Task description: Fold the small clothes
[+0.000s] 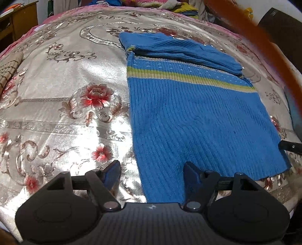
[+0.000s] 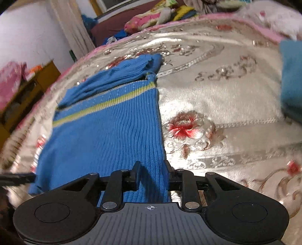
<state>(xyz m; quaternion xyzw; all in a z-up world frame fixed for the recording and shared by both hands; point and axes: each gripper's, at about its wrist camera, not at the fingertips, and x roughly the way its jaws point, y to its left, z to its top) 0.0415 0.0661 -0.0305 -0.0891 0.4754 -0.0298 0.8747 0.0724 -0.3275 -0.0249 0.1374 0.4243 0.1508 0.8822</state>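
A blue ribbed knit sweater [image 1: 198,113] with a yellow-green chest stripe lies flat on the bed, one sleeve folded across its top. My left gripper [image 1: 152,169] stands open over the sweater's near left corner, one fingertip on the bedspread and the other on the knit. In the right wrist view the same sweater [image 2: 105,132] reaches toward me. My right gripper [image 2: 152,168] is partly open and straddles the sweater's near right edge. Cloth lies between the fingers, and the pads do not press on it. A black finger [image 1: 290,146] of the right gripper shows at the sweater's right side.
A shiny silver bedspread [image 1: 75,105] with red flowers covers the bed. A blurred orange shape [image 1: 264,56] crosses the upper right. A teal cloth [image 2: 290,79] lies at the right, piled clothes [image 2: 151,17] at the far side, and wooden furniture [image 2: 28,88] at the left.
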